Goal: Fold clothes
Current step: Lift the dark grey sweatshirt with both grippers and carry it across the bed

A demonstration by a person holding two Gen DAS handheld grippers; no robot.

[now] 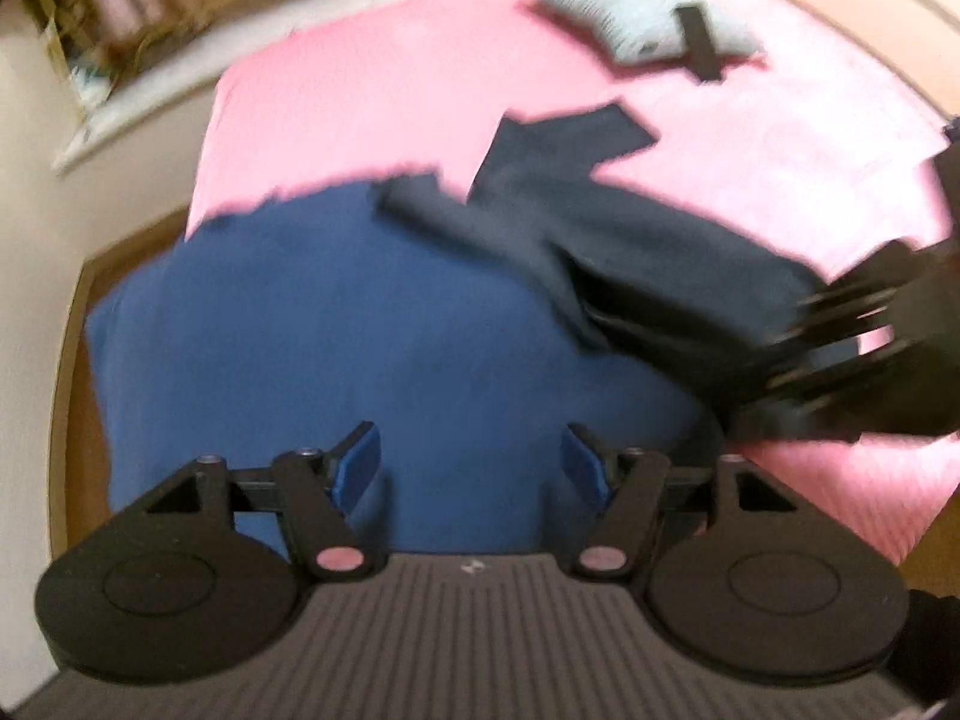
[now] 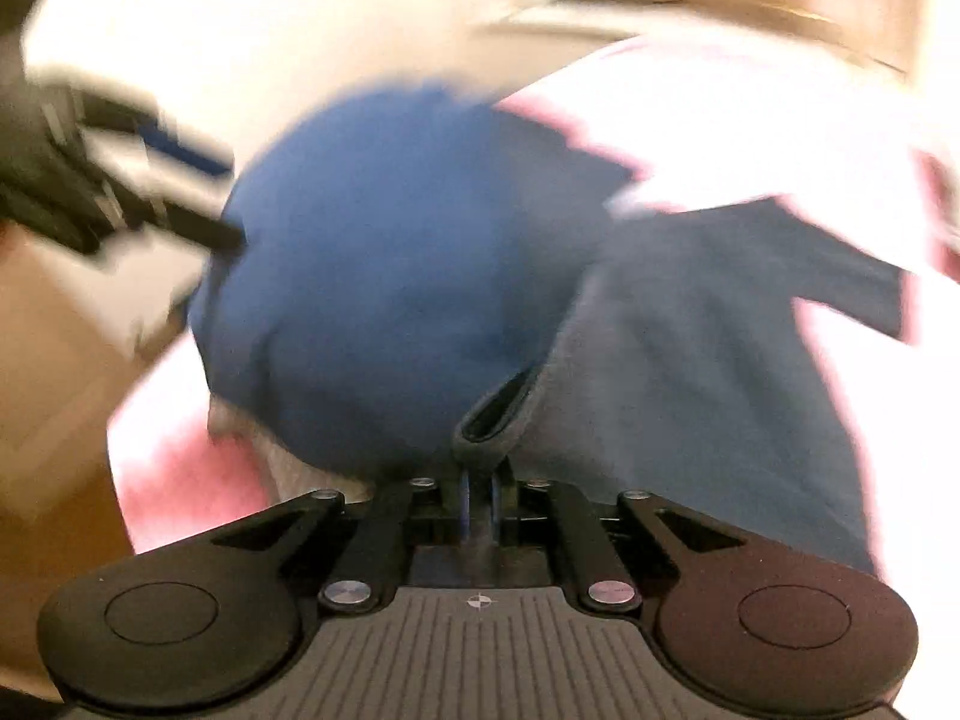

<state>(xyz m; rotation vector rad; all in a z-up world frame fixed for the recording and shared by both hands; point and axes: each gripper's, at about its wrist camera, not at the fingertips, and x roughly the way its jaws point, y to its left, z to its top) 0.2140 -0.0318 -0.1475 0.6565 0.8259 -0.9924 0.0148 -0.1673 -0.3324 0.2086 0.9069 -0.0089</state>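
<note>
**Clothes on the pink bed: right fingers pinching the dark garment's edge**

Clothes first, from the left of the left wrist view: a blue garment (image 1: 336,324) fills the lower left and centre of the frame, spread on the pink bed (image 1: 372,96) and draped over its near edge. The left gripper (image 1: 471,462) hovers above it, fingers wide apart, nothing between them. Moving right, a dark grey garment (image 1: 630,240) runs long and diagonal, from upper centre down to the lower right, partly overlapping the blue one. At that lower right end sits the right gripper (image 1: 840,348), badly blurred here.

The right wrist view settles it: the right gripper's (image 2: 480,510) fingers are clamped on a bunched edge of the dark grey garment (image 2: 690,360), which stretches away up and right. So the right hand has the cloth; my read is the free left is nearer the blue piece.

Upper right, a pale blue pillow (image 1: 624,18) lies well apart.
</note>
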